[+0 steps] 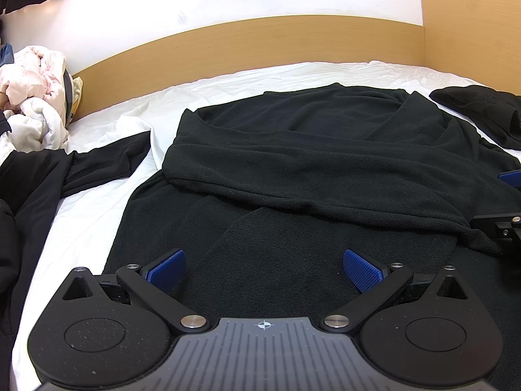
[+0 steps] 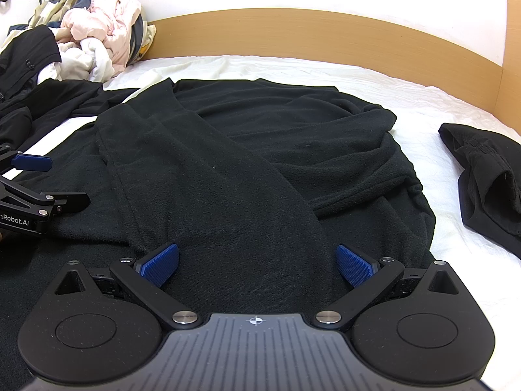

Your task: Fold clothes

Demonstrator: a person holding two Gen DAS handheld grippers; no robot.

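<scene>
While both tools are hovering low over it, the black fleece garment [image 1: 325,169] is lying spread on the white bed sheet [image 1: 107,208], sleeves folded across its body. The left tool [image 1: 263,270] is showing its 2 blue pads wide apart, gripping nothing; the right tool [image 2: 257,265] is likewise spread and empty. A smaller black garment [image 2: 485,182] is lying just right of the fleece.
</scene>
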